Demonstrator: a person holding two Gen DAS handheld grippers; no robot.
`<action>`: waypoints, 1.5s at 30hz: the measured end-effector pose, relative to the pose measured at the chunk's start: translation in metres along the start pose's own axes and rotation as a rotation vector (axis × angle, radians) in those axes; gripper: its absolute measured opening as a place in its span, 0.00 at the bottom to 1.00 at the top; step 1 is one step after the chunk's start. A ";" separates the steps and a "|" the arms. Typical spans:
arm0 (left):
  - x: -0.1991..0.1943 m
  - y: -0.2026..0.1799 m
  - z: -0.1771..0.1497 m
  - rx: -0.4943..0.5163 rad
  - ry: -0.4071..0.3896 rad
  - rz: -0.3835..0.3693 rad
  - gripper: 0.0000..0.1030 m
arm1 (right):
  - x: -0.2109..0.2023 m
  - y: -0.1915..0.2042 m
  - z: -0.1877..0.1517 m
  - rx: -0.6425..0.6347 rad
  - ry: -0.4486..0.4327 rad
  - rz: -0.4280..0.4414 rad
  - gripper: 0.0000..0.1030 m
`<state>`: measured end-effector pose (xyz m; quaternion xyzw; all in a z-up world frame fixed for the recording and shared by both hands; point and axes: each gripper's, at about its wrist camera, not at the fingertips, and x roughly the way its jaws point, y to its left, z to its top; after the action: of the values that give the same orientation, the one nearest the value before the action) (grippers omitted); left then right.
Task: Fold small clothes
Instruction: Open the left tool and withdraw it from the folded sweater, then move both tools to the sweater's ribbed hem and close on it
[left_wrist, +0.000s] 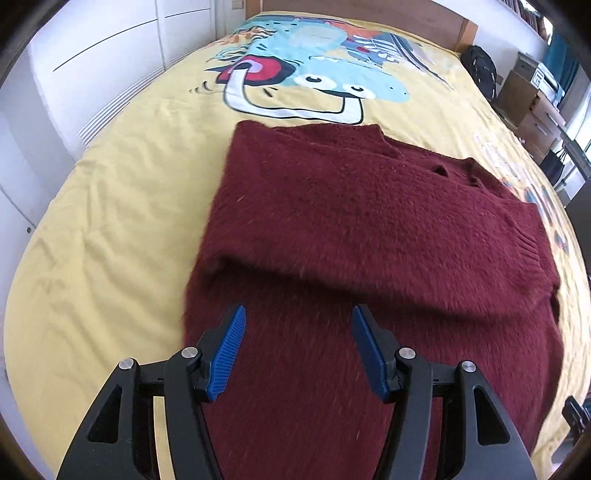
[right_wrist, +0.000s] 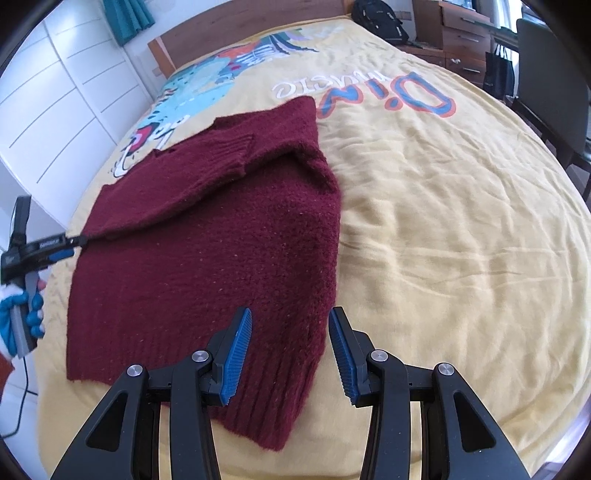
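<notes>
A maroon knitted sweater lies flat on the yellow bedspread, with a sleeve folded across its chest and the ribbed cuff on top. My left gripper hovers open over the sweater's lower body, with nothing pinched between its blue pads. From the right wrist view the sweater spreads to the left. There the left gripper sits at the fold's left edge, held by a gloved hand. My right gripper stands open above the hem's right corner, its pads apart from the knit.
The bedspread carries a cartoon print and lettering beyond the sweater. White wardrobe doors run along the left. A wooden headboard, a black backpack, wooden drawers and a dark chair stand behind and right.
</notes>
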<state>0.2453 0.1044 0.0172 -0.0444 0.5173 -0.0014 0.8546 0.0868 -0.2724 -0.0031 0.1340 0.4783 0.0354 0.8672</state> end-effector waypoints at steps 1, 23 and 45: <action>-0.006 0.003 -0.006 -0.003 0.002 -0.001 0.53 | -0.002 0.001 -0.001 0.002 -0.004 0.003 0.44; -0.090 0.075 -0.111 -0.135 0.028 0.014 0.57 | -0.045 0.000 -0.046 0.030 -0.043 0.067 0.52; -0.055 0.074 -0.134 -0.155 0.140 -0.040 0.64 | -0.003 -0.022 -0.047 0.079 0.077 0.072 0.55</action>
<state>0.0985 0.1704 -0.0019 -0.1205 0.5735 0.0183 0.8101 0.0441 -0.2848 -0.0303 0.1837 0.5070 0.0528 0.8405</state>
